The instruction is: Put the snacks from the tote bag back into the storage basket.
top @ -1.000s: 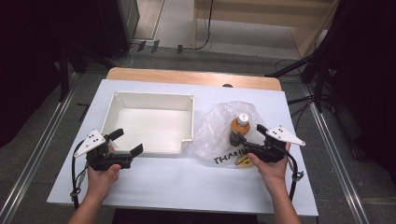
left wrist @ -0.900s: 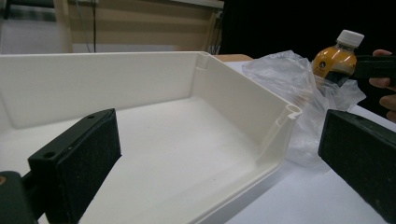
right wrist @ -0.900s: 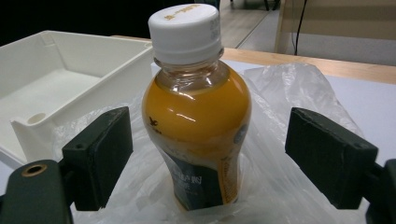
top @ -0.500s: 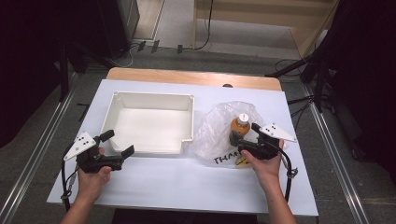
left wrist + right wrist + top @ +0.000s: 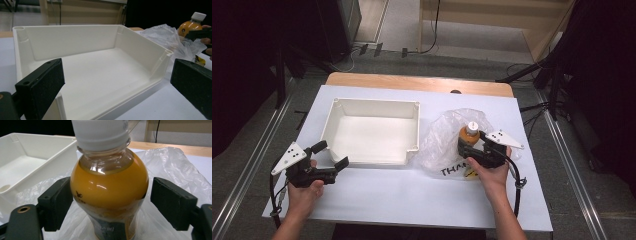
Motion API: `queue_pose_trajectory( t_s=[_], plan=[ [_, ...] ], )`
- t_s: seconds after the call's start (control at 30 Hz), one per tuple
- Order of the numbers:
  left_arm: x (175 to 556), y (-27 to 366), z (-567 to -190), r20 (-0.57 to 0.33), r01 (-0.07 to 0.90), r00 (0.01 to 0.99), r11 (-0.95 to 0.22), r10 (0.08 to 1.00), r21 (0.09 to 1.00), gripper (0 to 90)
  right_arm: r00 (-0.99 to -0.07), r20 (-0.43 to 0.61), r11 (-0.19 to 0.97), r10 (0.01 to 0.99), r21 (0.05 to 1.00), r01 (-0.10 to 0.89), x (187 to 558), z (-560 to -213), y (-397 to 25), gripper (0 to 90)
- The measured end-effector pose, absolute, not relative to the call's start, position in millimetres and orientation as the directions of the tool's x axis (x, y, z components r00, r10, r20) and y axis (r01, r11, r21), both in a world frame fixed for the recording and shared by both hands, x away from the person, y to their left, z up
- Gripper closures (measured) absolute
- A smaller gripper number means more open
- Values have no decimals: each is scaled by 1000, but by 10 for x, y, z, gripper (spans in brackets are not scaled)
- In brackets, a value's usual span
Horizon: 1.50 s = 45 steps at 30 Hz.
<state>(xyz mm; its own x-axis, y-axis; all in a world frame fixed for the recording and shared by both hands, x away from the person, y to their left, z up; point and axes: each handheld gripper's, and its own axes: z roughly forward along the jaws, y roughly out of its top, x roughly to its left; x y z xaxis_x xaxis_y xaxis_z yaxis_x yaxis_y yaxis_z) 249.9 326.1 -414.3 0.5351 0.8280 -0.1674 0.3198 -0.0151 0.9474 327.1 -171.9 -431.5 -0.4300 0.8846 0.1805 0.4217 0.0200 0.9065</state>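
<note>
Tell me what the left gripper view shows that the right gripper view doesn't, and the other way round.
Left gripper view alone: the left gripper with its jaws wide apart before the near edge of the white tray, and the tray's whole inside. Right gripper view alone: the right gripper, its jaws on either side of the bottle, a gap showing at the right jaw. Both share: the tray, the orange bottle with its white cap, and the clear plastic bag.

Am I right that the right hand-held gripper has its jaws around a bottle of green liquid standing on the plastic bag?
Not quite: the liquid is orange, not green, as the right gripper view shows. The right hand-held gripper does have its jaws around the bottle standing on the plastic bag.
</note>
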Motion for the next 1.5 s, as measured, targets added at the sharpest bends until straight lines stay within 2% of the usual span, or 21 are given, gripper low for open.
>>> queue_pose_trajectory(
  t_s=[0.43,1.5],
  plan=[
    [2508,3279,-4155,-173,325,529,-10,831,946,0,-438,186,22,879,904,428,3320,-4330,-1680,262],
    [2511,3306,-4160,-188,333,525,4,830,943,0,-416,184,-8,891,920,392,3293,-4355,-1638,302]
  ],
)
